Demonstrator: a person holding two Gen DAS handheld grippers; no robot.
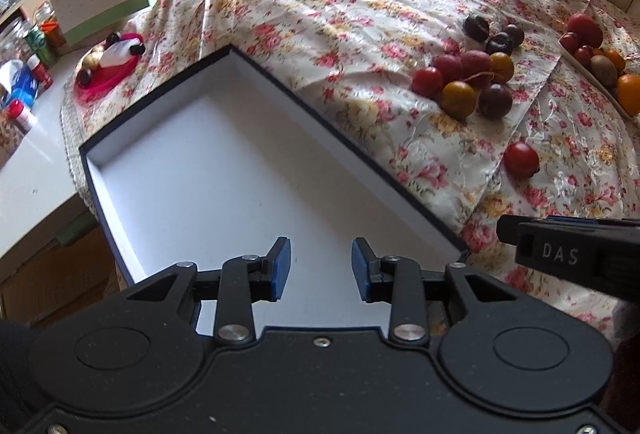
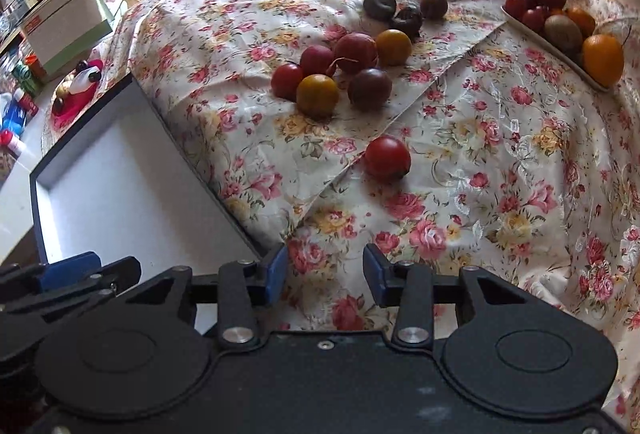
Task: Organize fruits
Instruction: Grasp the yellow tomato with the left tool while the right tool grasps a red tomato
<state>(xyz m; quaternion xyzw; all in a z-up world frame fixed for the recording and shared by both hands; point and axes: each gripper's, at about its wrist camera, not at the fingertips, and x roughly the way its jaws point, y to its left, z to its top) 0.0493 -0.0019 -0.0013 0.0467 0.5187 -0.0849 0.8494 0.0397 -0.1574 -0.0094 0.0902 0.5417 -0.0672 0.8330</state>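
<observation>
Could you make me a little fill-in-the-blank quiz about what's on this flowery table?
1. The white inside of the dark-edged box holds ____ fruit.
2. One red fruit lies ____ from the cluster of fruit.
3. The white dish at the far right holds ____.
4. Neither the left claw nor the right claw has ____ between its blue pads.

Missing words: no; apart; fruit; anything

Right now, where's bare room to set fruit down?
The white-lined, dark-rimmed box is empty. Bare floral cloth lies between the lone red tomato and the white fruit tray. The cluster of red, yellow and dark tomatoes is crowded.
</observation>
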